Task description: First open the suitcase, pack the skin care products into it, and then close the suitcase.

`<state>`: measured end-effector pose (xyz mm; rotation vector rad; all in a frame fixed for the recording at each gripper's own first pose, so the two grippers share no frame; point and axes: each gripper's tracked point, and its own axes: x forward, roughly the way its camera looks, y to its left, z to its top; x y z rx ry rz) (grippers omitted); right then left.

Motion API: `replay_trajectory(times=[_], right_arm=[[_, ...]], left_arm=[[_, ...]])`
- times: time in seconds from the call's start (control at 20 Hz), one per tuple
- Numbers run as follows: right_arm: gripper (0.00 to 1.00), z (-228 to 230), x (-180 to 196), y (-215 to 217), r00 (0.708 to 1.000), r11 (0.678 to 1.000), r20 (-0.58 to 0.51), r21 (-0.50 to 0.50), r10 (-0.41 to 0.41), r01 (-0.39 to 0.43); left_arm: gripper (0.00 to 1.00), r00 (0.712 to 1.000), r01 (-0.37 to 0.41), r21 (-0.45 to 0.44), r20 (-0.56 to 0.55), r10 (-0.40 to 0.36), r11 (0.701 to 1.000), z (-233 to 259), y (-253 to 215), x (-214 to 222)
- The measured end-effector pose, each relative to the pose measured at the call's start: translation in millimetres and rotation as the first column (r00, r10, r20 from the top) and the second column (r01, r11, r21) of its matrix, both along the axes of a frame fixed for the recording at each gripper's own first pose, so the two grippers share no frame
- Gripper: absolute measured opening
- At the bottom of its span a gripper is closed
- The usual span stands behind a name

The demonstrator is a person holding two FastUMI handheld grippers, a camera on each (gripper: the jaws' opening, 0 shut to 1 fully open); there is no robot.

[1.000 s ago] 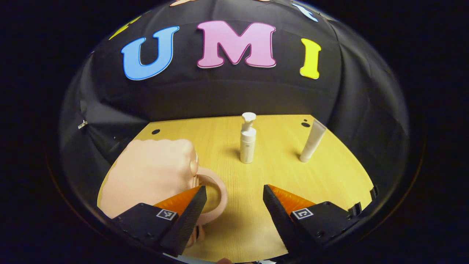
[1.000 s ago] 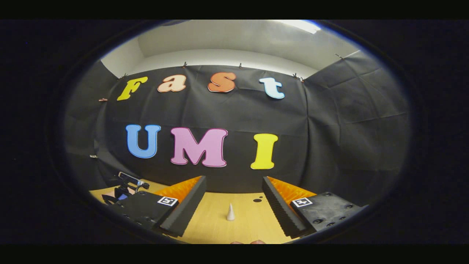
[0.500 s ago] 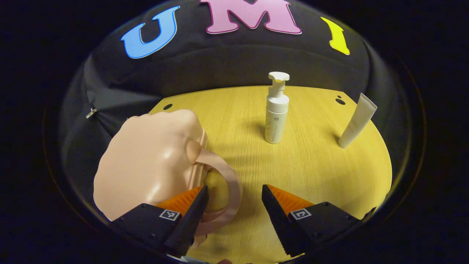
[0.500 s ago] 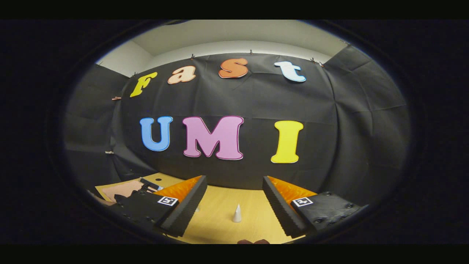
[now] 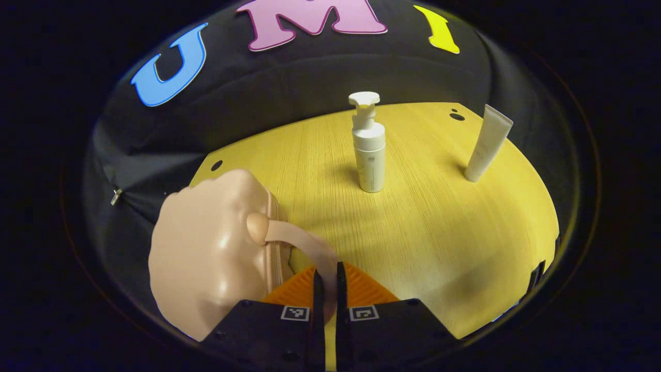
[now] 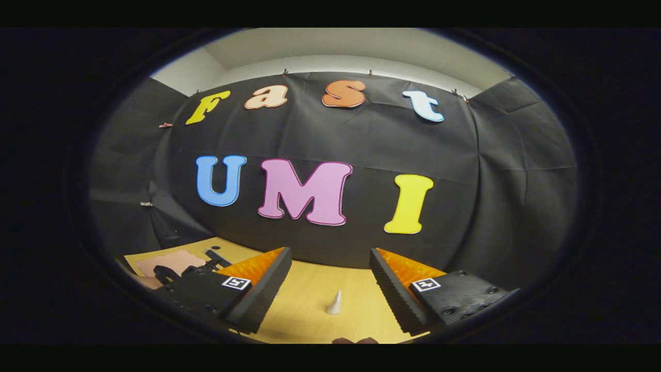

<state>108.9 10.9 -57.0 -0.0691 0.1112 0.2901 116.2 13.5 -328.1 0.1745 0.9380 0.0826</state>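
A small peach-pink suitcase (image 5: 206, 258) lies closed on the yellow wooden table (image 5: 454, 232), at the left of the left gripper view. Its strap handle (image 5: 299, 240) loops out to the right and runs between the fingers of my left gripper (image 5: 326, 279), which is shut on it. A white pump bottle (image 5: 369, 150) stands upright mid-table. A white tube (image 5: 486, 144) stands on its cap farther right. In the right gripper view my right gripper (image 6: 329, 251) hangs open above the table with nothing in it. The tube (image 6: 334, 304) shows small between its fingers, and the suitcase (image 6: 165, 261) at far left.
The black cloth wall closes the table's far side and left side. Two small dark holes (image 5: 217, 165) (image 5: 457, 117) sit near the table's far corners. Bare tabletop lies between the suitcase and the bottle and in front of the tube.
My left gripper went from open beside the handle loop to shut on the handle. It also dropped closer to the table. The right gripper shifted only slightly and stayed open.
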Motion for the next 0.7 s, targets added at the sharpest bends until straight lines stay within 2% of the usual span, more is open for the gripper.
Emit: replay_trajectory(times=[0.2, 0.4, 0.55, 0.7], right_arm=[[0.97, 6, -6, 31, 1.0, 1.0, 0.016, -0.011, 0.011, -0.011], [0.96, -5, -10, 57, 1.0, 1.0, -0.01, -0.006, 0.016, -0.016], [0.96, -5, -12, 79, 1.0, 1.0, -0.014, 0.011, 0.023, -0.023], [0.97, -5, -14, 97, 0.999, 0.999, -0.003, 0.003, 0.034, -0.034]], left_arm=[[0.13, 0.999, 0.033, -0.12, 0.033, -0.03, 0.992, 59, 10, -9], [0.13, 0.993, 0.067, -0.12, 0.105, -0.054, 0.991, 130, 49, -13], [0.13, 0.991, 0.049, -0.128, 0.129, -0.033, 0.991, 177, 105, -22], [0.13, 0.987, -0.037, -0.096, 0.152, 0.052, 0.995, 212, 186, -30]])
